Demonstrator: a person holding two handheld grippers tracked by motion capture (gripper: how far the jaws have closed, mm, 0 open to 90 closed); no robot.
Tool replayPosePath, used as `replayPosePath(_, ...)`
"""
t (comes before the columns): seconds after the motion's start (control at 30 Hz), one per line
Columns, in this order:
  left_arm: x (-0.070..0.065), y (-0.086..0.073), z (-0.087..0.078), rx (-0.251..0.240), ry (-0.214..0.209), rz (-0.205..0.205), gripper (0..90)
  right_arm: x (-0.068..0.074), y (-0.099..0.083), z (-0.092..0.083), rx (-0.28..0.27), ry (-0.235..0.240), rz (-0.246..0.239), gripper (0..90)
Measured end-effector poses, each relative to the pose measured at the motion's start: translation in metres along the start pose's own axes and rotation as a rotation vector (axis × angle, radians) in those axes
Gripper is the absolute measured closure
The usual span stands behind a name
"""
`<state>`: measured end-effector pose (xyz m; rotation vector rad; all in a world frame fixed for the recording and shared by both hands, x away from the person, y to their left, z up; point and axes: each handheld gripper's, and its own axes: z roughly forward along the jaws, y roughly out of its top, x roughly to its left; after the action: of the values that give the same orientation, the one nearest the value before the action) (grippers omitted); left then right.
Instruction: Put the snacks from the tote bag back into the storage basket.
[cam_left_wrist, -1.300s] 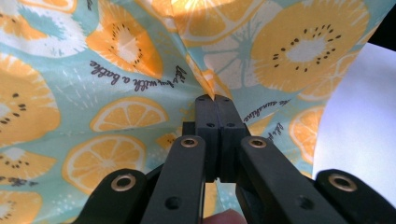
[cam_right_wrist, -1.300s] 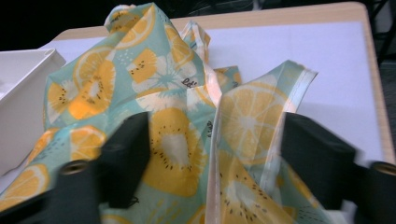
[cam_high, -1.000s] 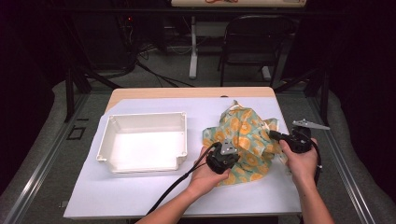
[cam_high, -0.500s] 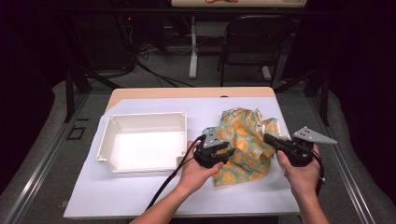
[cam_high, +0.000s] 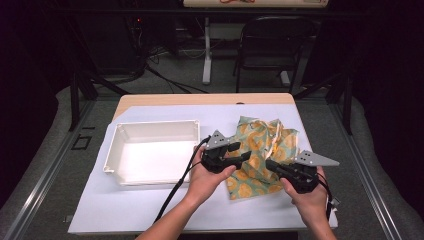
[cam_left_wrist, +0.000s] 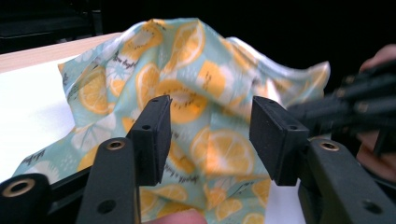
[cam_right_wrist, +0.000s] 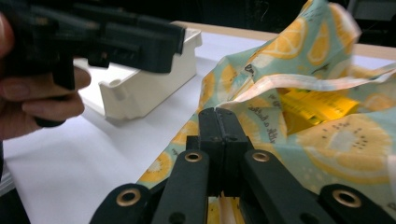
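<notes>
The cloth (cam_high: 260, 152) is a thin, soft fabric in pale teal printed with orange and lemon slices, and it lies crumpled on the right half of the desk (cam_high: 150, 210). Its folds rise into a peak at the middle in the left gripper view (cam_left_wrist: 187, 70), and a pale hem runs along one turned-over edge in the right gripper view (cam_right_wrist: 299, 84). Seen from the high view, the heap runs longest from the far edge of the desk toward the person, and its near corner points to the front edge.

The right gripper (cam_high: 272, 166) has its jaws pressed together on a fold of the cloth at its near right side; in its own view (cam_right_wrist: 218, 116) the black pads meet with fabric pinched between them. The left gripper (cam_high: 244, 156) hovers over the cloth's left edge with its jaws apart, having just been opening; in its own view (cam_left_wrist: 210, 135) the cloth shows behind the gap and neither pad presses on it.

To the left of the cloth, well apart, sits a white rectangular plastic tray (cam_high: 112, 155) with low smooth walls. The desk is covered in a plain white sheet over a wooden top.
</notes>
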<state>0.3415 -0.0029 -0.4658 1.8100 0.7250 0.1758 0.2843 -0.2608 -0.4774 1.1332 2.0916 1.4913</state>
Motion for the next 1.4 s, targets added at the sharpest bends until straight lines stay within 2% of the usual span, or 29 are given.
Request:
replayPosePath(0.13,-0.005,0.006,0.006,0.000,-0.011,-0.001,45.0,0.005,-0.005,0.006,0.029,0.013,-0.010,90.0)
replayPosePath(0.23,-0.008,0.010,0.015,0.026,-0.016,-0.016,37.8,0.008,-0.007,0.009,0.039,0.024,-0.016,90.0)
replayPosePath(0.37,-0.016,0.011,0.032,0.068,0.021,0.007,26.2,0.011,-0.010,0.015,0.053,0.029,-0.026,90.0)
replayPosePath(0.47,-0.021,0.013,0.048,0.106,0.057,0.012,22.2,0.013,-0.011,0.018,0.071,0.033,-0.051,89.9)
replayPosePath(0.53,-0.019,0.014,0.053,0.110,0.078,0.008,27.6,0.015,-0.011,0.020,0.072,0.039,-0.057,89.8)
replayPosePath(0.63,-0.014,0.015,0.057,0.111,0.098,-0.002,50.9,0.017,-0.013,0.020,0.077,0.053,-0.072,89.7)
replayPosePath(0.67,-0.014,0.015,0.057,0.111,0.098,-0.002,55.4,0.017,-0.013,0.020,0.077,0.053,-0.072,89.7)
replayPosePath(0.7,-0.012,0.015,0.057,0.120,0.105,-0.004,55.4,0.017,-0.013,0.020,0.082,0.057,-0.077,89.6)
replayPosePath(0.73,-0.008,0.014,0.057,0.138,0.106,-0.010,69.4,0.017,-0.014,0.020,0.089,0.060,-0.085,88.4)
replayPosePath(0.8,-0.004,0.012,0.055,0.145,0.094,-0.020,81.6,0.016,-0.014,0.019,0.088,0.063,-0.083,85.3)
replayPosePath(0.87,-0.001,0.010,0.054,0.157,0.097,-0.028,89.1,0.014,-0.014,0.018,0.089,0.074,-0.073,82.0)
replayPosePath(1.0,0.005,0.002,0.047,0.150,0.120,-0.058,89.7,0.011,-0.012,0.011,0.063,0.059,-0.066,66.0)
replayPosePath(1.13,0.010,-0.008,0.041,0.150,0.128,-0.077,89.7,0.002,-0.006,-0.001,0.004,0.017,-0.040,59.1)
replayPosePath(1.2,0.012,-0.014,0.038,0.153,0.136,-0.085,89.8,-0.007,-0.004,-0.008,-0.027,-0.027,-0.014,55.6)
replayPosePath(1.23,0.011,-0.017,0.037,0.145,0.157,-0.087,89.8,-0.011,-0.003,-0.011,-0.044,-0.055,0.005,53.2)
replayPosePath(1.27,0.013,-0.019,0.035,0.160,0.133,-0.088,89.8,-0.015,-0.002,-0.013,-0.062,-0.088,0.025,50.7)
replayPosePath(1.33,0.012,-0.026,0.034,0.164,0.132,-0.108,89.7,-0.022,-0.001,-0.016,-0.078,-0.148,0.047,45.5)
replayPosePath(1.37,0.011,-0.029,0.033,0.168,0.130,-0.109,89.7,-0.028,-0.001,-0.017,-0.092,-0.188,0.068,42.7)
replayPosePath(1.4,0.010,-0.034,0.033,0.174,0.129,-0.109,89.7,-0.031,-0.001,-0.017,-0.105,-0.208,0.086,40.4)
